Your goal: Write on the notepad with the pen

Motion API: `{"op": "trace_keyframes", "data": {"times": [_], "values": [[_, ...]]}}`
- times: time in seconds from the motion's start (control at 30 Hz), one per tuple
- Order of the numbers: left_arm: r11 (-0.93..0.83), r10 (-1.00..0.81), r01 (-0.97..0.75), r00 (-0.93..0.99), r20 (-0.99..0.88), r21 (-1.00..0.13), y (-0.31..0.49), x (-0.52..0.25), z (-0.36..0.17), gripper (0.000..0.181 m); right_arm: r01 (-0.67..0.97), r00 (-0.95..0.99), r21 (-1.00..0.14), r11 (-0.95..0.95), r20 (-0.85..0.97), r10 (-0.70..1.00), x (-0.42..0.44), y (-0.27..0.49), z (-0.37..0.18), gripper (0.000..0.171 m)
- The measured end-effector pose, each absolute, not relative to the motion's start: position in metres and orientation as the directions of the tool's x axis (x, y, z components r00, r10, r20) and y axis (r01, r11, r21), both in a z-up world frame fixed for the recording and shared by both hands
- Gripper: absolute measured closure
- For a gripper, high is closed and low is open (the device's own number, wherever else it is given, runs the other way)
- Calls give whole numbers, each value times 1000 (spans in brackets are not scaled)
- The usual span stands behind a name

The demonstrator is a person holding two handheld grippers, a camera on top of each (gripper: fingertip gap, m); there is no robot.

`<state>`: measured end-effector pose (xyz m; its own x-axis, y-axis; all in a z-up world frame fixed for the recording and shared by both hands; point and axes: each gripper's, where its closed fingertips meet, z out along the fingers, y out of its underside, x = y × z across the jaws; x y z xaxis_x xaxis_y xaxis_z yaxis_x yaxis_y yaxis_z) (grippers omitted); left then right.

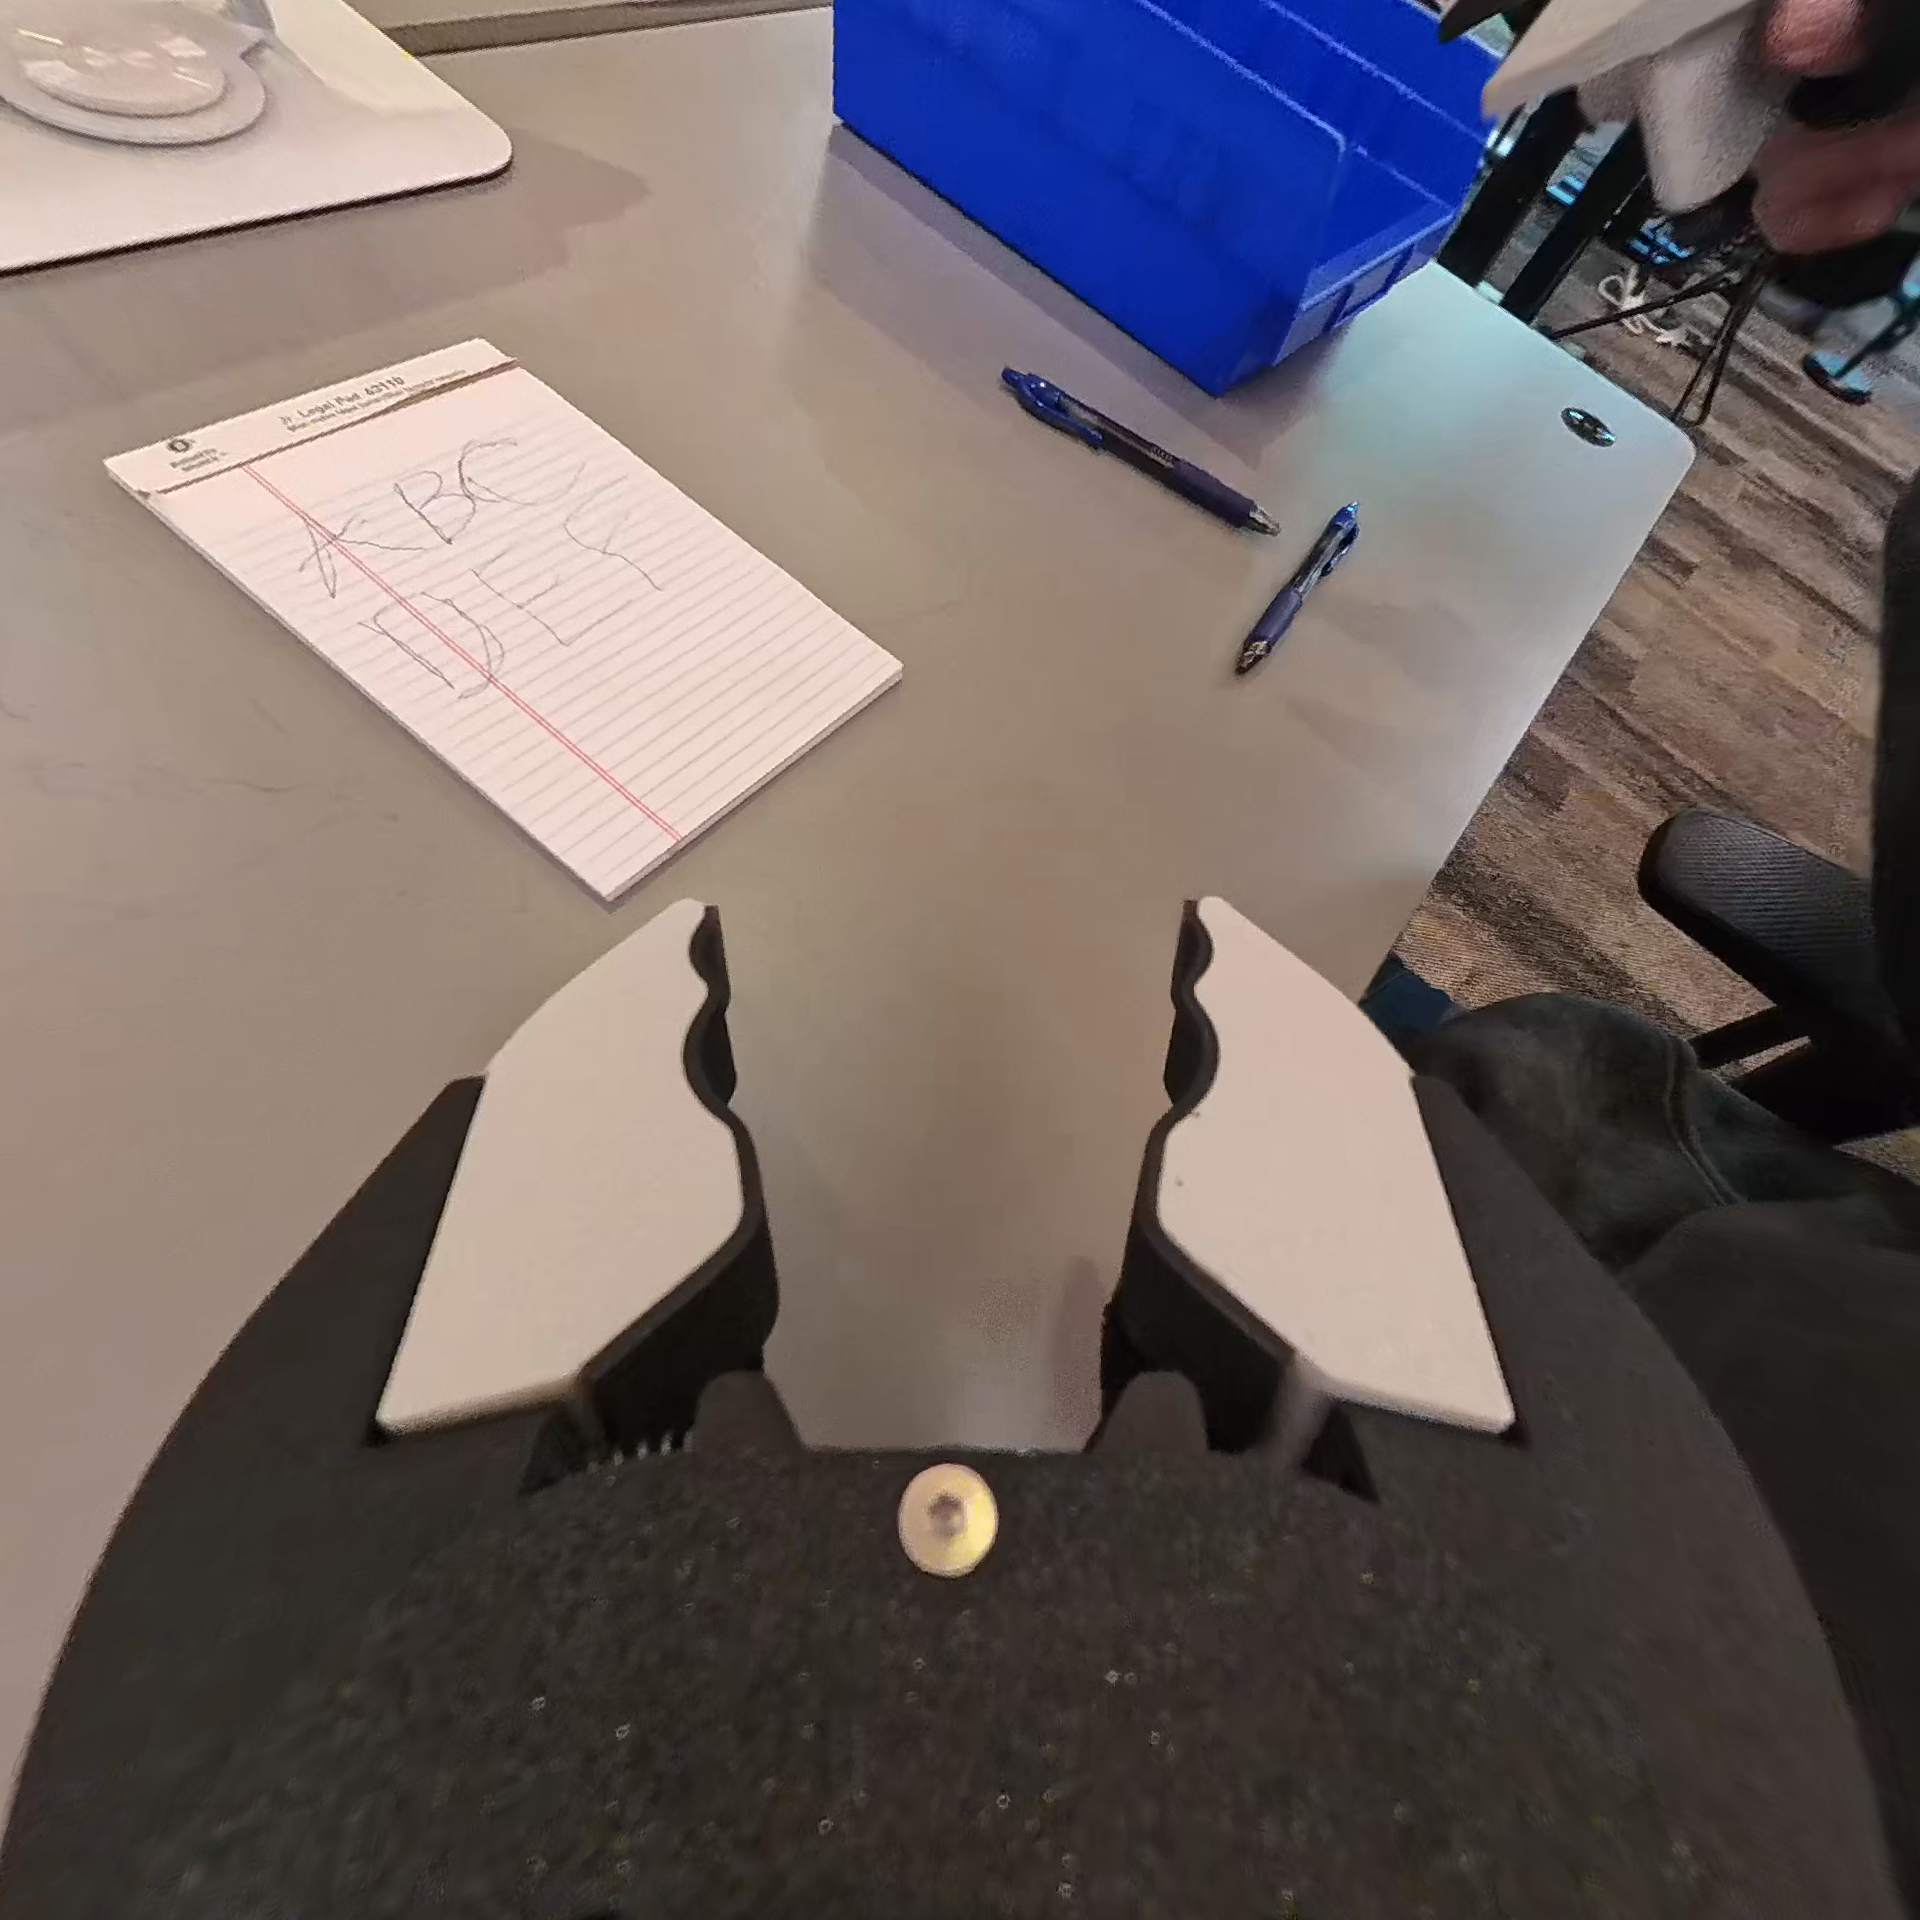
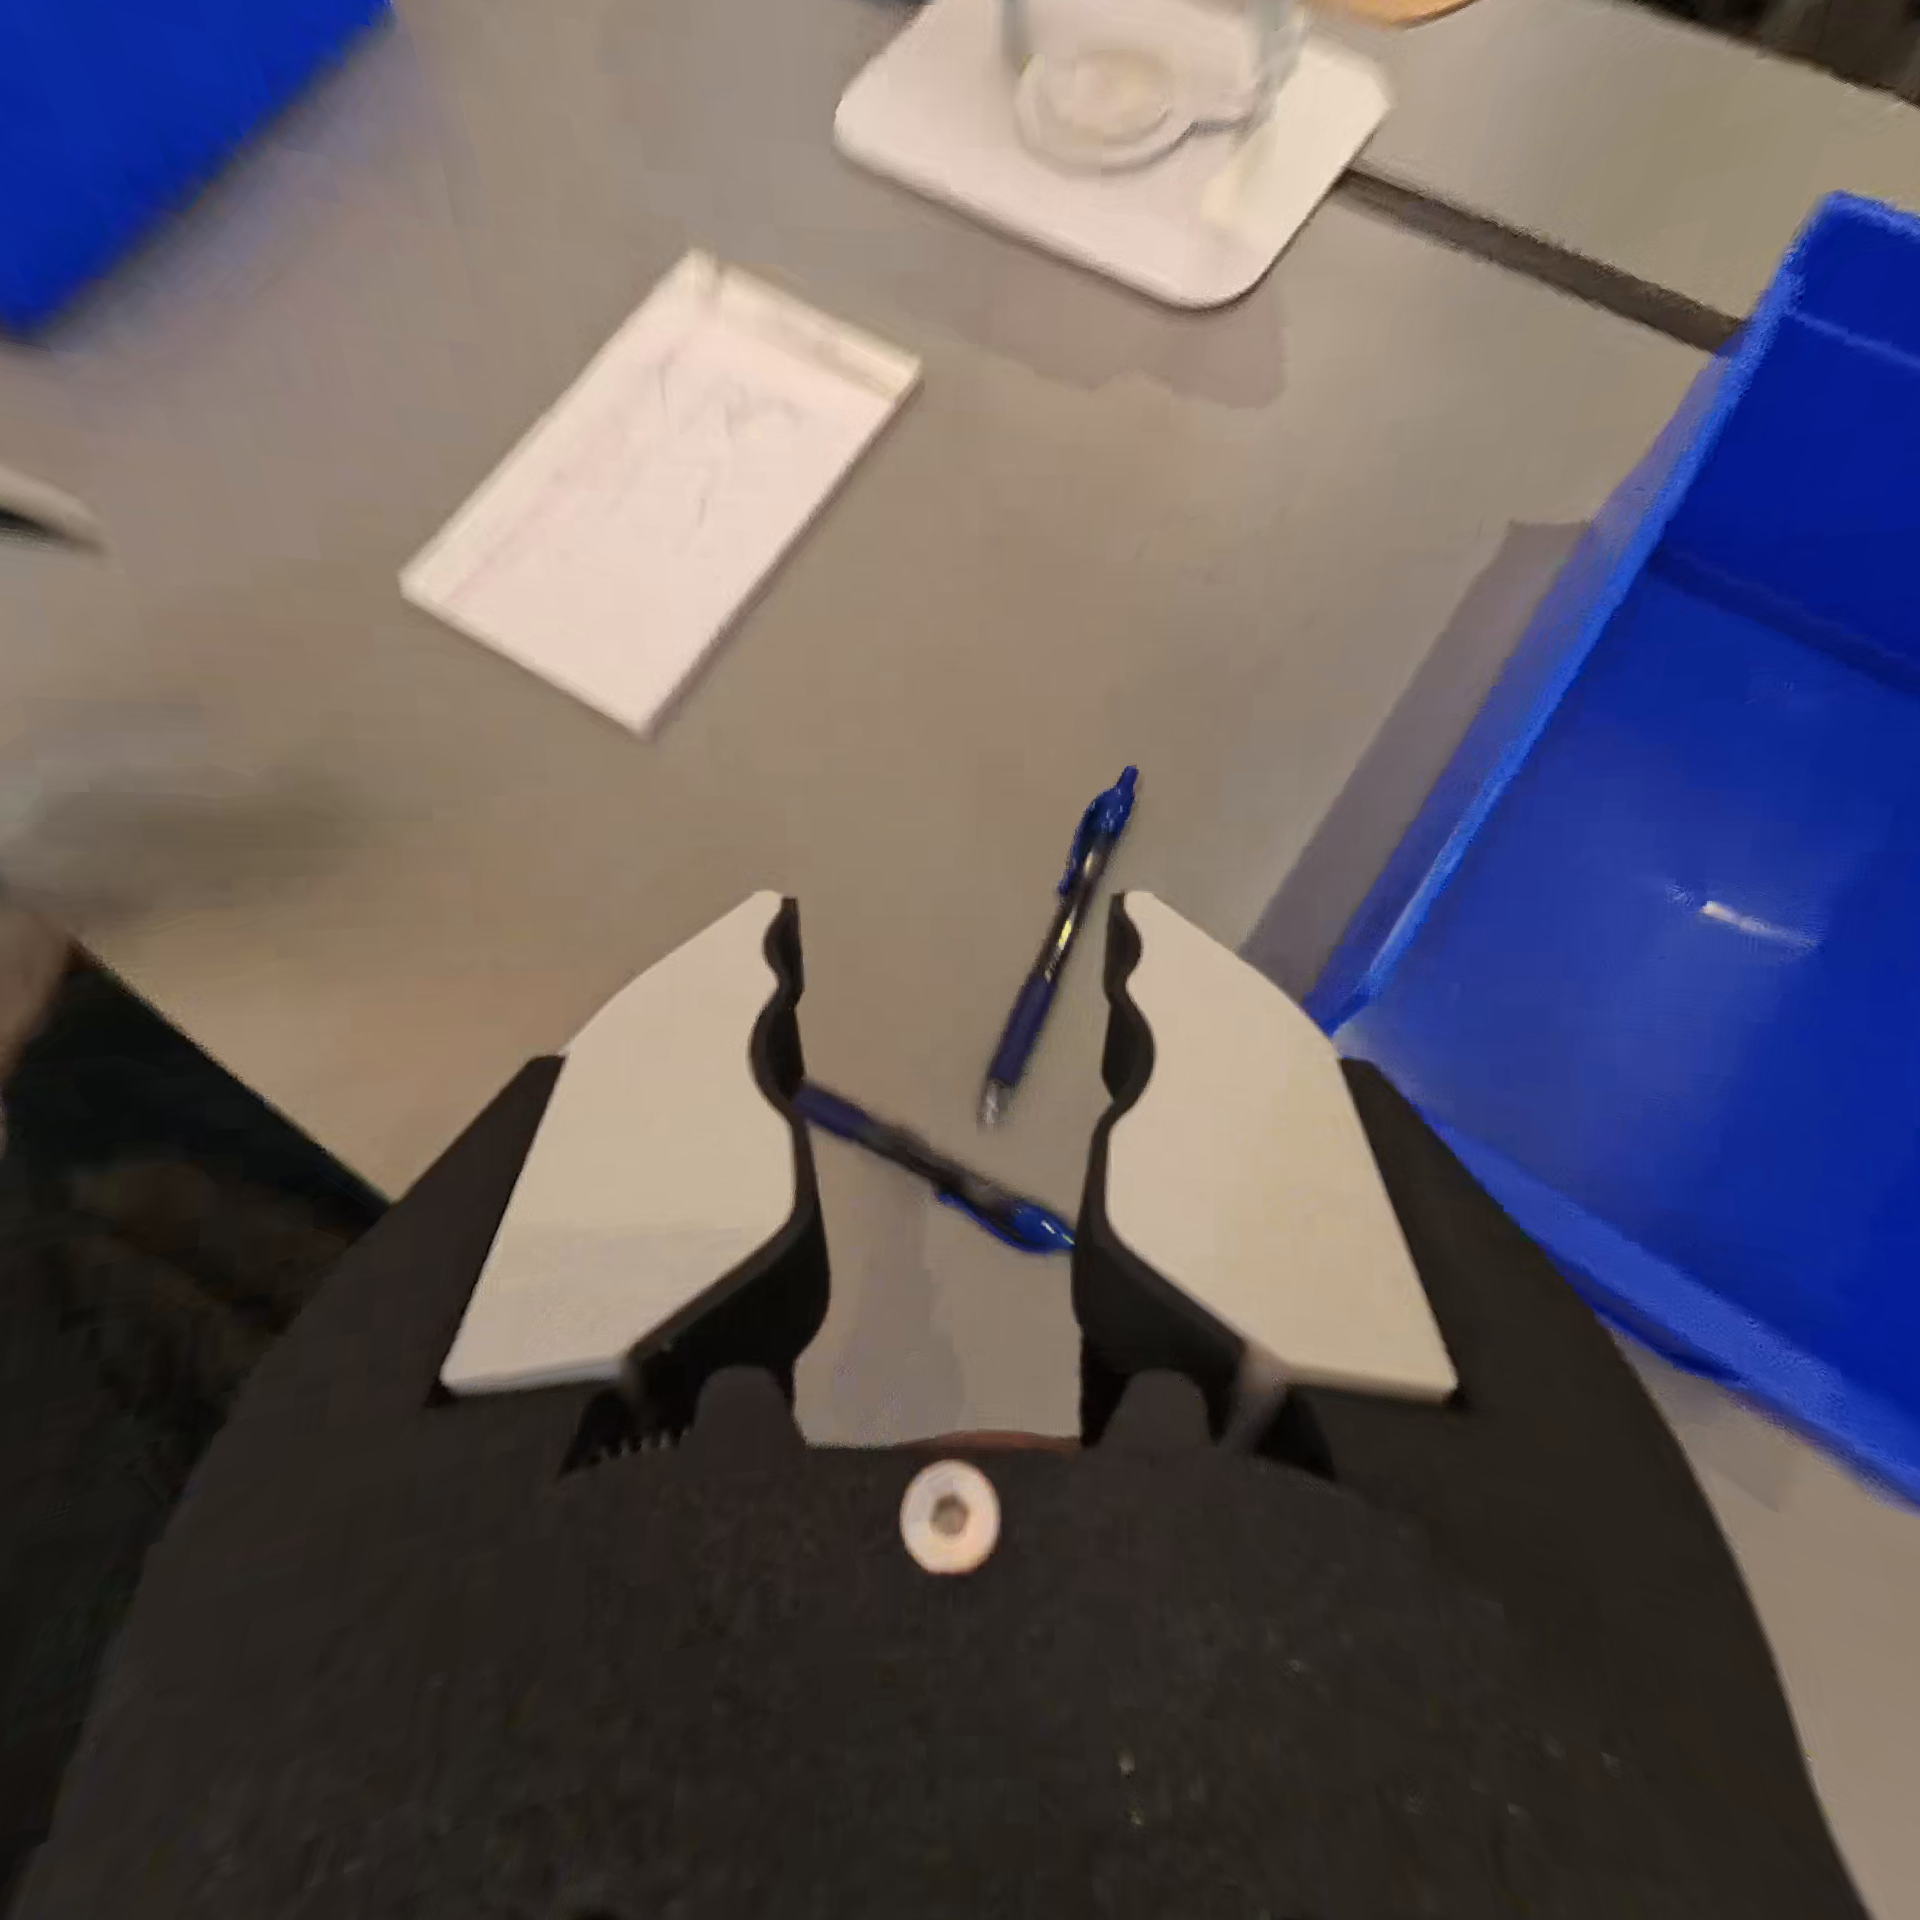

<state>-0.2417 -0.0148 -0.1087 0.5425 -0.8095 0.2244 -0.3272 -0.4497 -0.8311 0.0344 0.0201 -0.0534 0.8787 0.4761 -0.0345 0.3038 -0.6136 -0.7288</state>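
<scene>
Lying flat on the grey table [image 1: 935,727], left of centre in the left wrist view: a lined white notepad [image 1: 509,613], long axis running from far left to near right, bound edge at the far-left end, scrawled pen marks across its upper half. Farther left, at the far corner: a white mat [image 1: 343,156] carrying a clear glass [image 1: 125,73], only partly in frame. Hovering low over bare table near the camera: the left gripper [image 1: 945,914], jaws spread wide, nothing between them. Right of the pad, well apart from it: two blue pens. Far pen [image 1: 1138,449] lying with its tip pointing near right, clip end far left, close to the blue bin [image 1: 1195,187]. Near pen [image 1: 1297,588] lying steeper, tip pointing near and slightly left, clip end far; the two tips near each other but apart.

Seen from the right wrist view, blurred: notepad [image 2: 665,488] far left, mat [image 2: 1112,156] and glass [image 2: 1143,83] beyond it, bin [image 2: 1662,883] open at the right. Right gripper [image 2: 951,909] above the pens, jaws parted fairly wide, gripping nothing. One pen [image 2: 1060,945] showing between the fingertips, long axis near-to-far, tip toward the camera. Other pen [image 2: 925,1164] lying crosswise lower in the gap, clip end at the right, left end hidden behind the left finger [image 2: 665,1122].
</scene>
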Motion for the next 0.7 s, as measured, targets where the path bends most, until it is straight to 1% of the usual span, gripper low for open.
{"op": "trace_keyframes", "data": {"times": [0.03,0.1,0.13,0.23,0.33,0.5,0.7], "values": [[-445,-814,-330,536,223,-833,-17,-240,-108,99,403,846,-682,-610,25,532,37,17,-58,119],[-437,-824,-339,522,220,-833,-21,-238,-107,99,586,764,-557,-589,139,630,48,12,-70,116],[-432,-828,-344,518,216,-834,-23,-237,-107,99,656,715,-494,-570,166,679,51,9,-77,114],[-422,-836,-358,509,205,-833,-26,-235,-108,99,773,598,-354,-526,130,791,59,-6,-100,114],[-420,-841,-364,499,206,-831,-29,-235,-108,99,831,527,-261,-492,83,846,73,-17,-126,114],[-420,-842,-368,499,205,-830,-29,-236,-109,100,894,409,-215,-393,32,912,85,-35,-164,121],[-424,-843,-373,496,209,-825,-30,-234,-110,100,882,368,-310,-356,-20,930,81,-34,-178,131]]}}
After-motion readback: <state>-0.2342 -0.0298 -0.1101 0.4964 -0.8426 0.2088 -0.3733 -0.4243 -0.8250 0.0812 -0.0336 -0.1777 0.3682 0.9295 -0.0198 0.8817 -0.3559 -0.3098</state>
